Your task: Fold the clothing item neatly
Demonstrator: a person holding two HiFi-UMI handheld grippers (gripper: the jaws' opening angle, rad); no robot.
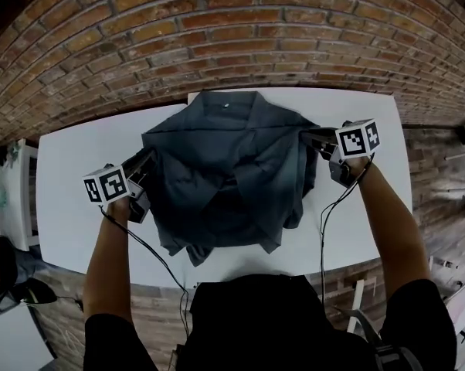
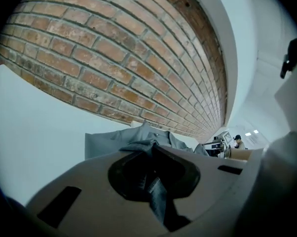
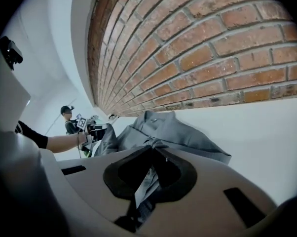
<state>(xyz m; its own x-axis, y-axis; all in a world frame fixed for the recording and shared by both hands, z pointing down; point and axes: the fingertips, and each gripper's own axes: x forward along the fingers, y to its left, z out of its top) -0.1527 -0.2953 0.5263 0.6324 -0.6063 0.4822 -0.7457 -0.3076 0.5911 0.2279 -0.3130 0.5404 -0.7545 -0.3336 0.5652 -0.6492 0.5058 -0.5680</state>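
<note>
My left claw [image 1: 145, 163] and right claw [image 1: 313, 138] clench the dark grey cloth shirt [image 1: 225, 168] at its sides; uneven pull could slip it, skewing the fold.

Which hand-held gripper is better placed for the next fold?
Probably left: left hand-held gripper and right hand-held gripper both clamp side edges of the dark grey shirt, but left sits nearer the rumpled hem.

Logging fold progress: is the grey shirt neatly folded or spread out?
Neither fully: the shirt lies rumpled on the table, layers overlapping, with the left gripper and right gripper each shut on a side edge.
</note>
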